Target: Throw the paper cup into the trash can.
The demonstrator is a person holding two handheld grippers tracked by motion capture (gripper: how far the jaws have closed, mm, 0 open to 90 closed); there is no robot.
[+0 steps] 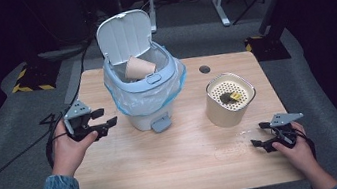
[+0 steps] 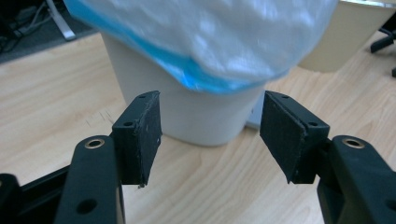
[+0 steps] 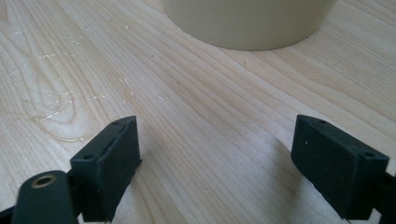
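Note:
A small white pedal bin (image 1: 145,80) stands mid-table with its lid up, lined with a blue-edged plastic bag (image 2: 205,42). A tan paper cup (image 1: 138,67) lies tilted inside it. My left gripper (image 1: 101,121) is held above the table's left edge, pointing at the bin's side, jaws open and empty. In the left gripper view the bin's white wall (image 2: 196,116) is just beyond the open pads. My right gripper (image 1: 260,134) rests near the table's front right, open with nothing between its fingers. A cream round container (image 1: 229,99) with a perforated top stands just beyond it.
The bin's foot pedal (image 1: 160,124) sticks out toward me. A dark and yellow bit lies on the container's perforated top. A cable hole (image 1: 204,69) sits at the back of the wooden table (image 1: 177,164). Cables trail off the left edge.

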